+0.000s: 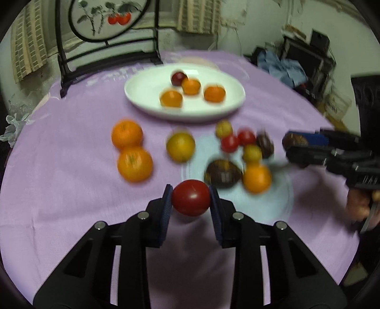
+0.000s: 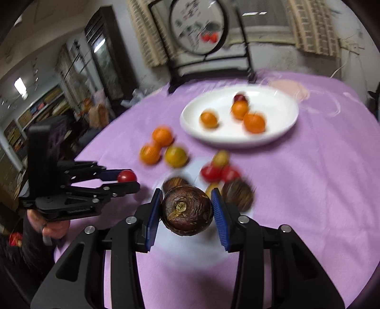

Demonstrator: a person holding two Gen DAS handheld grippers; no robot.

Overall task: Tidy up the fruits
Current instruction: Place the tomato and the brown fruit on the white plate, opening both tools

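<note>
My left gripper (image 1: 191,202) is shut on a red tomato (image 1: 191,200) above the purple tablecloth; it also shows in the right wrist view (image 2: 127,179). My right gripper (image 2: 187,211) is shut on a wrinkled dark brown passion fruit (image 2: 187,210) and shows at the right in the left wrist view (image 1: 294,145). A white plate (image 1: 142,88) at the back holds three oranges and a dark red fruit (image 1: 178,78). Loose fruits lie in front of it: two oranges (image 1: 134,164), a yellow fruit (image 1: 180,147), small red tomatoes (image 1: 229,142), brown passion fruits (image 1: 223,174).
A black-framed round painted screen (image 1: 106,21) stands at the table's far edge. The round table (image 1: 71,202) drops off at left and right. Cluttered furniture stands beyond the table, with shelves (image 2: 35,111) on one side.
</note>
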